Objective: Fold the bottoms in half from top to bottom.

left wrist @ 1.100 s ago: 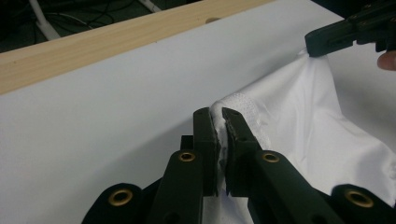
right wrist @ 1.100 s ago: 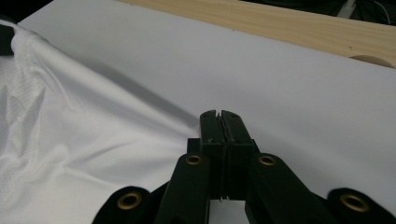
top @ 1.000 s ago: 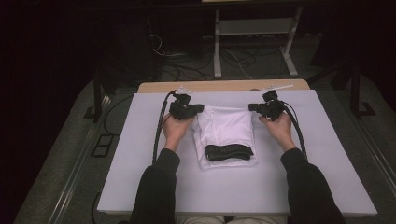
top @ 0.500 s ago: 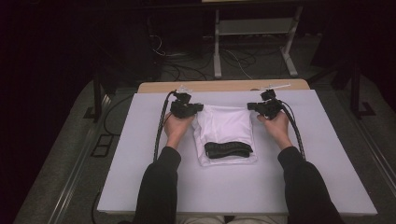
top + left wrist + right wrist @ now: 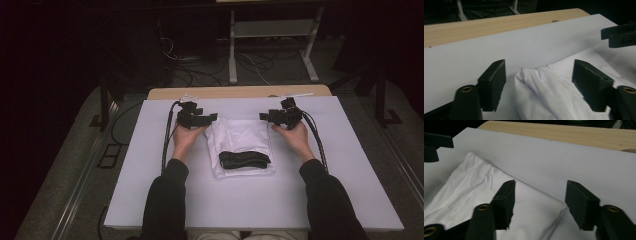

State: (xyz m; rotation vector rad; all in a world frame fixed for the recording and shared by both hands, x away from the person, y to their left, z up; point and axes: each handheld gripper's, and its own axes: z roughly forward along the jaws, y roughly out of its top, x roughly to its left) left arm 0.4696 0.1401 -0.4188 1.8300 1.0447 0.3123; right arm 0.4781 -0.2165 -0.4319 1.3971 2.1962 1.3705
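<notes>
White garment (image 5: 240, 140), black waistband (image 5: 244, 159) lettering unreadable

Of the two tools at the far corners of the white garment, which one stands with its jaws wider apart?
From the pictures I cannot tell: both the left tool and the right tool stand open, each over a far corner of the folded white garment, gripping nothing.

The person wears dark, nearly black long sleeves (image 5: 165, 200) that end at the wrists, and pale trousers show at the near table edge. Each hand carries a black gripper: the left gripper (image 5: 212, 118) and the right gripper (image 5: 264, 116). Both have blocky matt black jaws with slanted tips and brass-coloured screw bushings at the base. A thick black cable (image 5: 166, 140) trails from each, and a small pale plate sits on top.
</notes>
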